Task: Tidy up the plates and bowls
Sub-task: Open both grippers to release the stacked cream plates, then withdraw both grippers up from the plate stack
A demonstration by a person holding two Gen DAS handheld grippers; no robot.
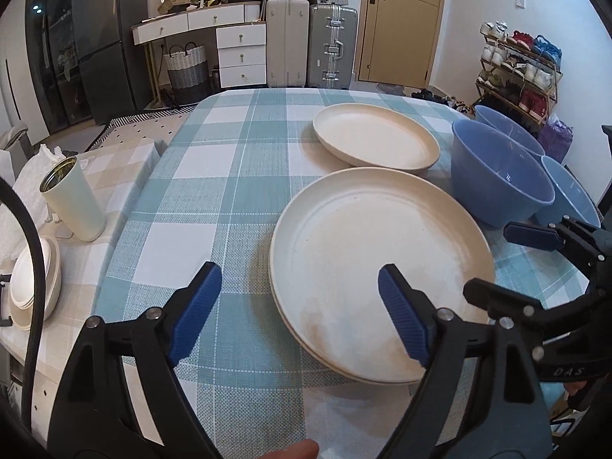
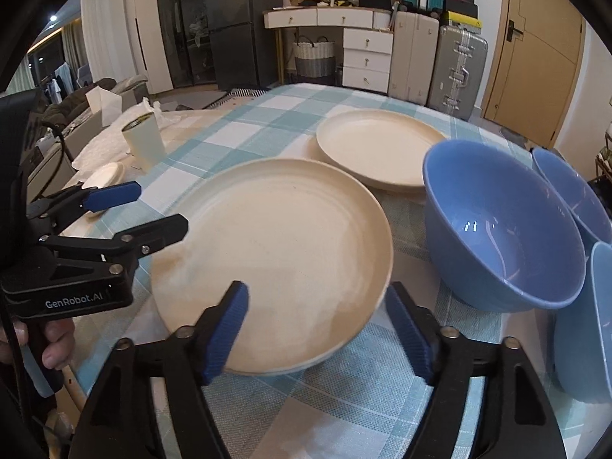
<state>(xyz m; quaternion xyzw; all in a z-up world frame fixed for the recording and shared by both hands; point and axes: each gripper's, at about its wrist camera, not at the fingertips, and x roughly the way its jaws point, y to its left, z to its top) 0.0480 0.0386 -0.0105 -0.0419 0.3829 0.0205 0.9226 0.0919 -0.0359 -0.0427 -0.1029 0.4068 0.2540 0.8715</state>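
Observation:
Two cream plates (image 1: 382,252) (image 2: 275,252) lie stacked on the checked tablecloth, one rim showing under the other. A further cream plate (image 1: 375,137) (image 2: 382,145) lies behind them. Three blue bowls stand to the right: the nearest bowl (image 1: 497,176) (image 2: 497,222), one behind it (image 1: 505,126) (image 2: 566,187), and one at the edge (image 1: 570,195) (image 2: 589,325). My left gripper (image 1: 298,279) (image 2: 162,206) is open at the stack's left rim. My right gripper (image 2: 317,290) (image 1: 497,264) is open astride the stack's near right rim, its pads clear of the rim.
A cream cup (image 1: 72,199) (image 2: 143,141) and a small stack of white dishes (image 1: 34,279) (image 2: 103,176) sit on the beige-checked side table at left. A hand (image 2: 57,344) holds the left gripper's handle. Suitcases, drawers and a shoe rack stand beyond the table.

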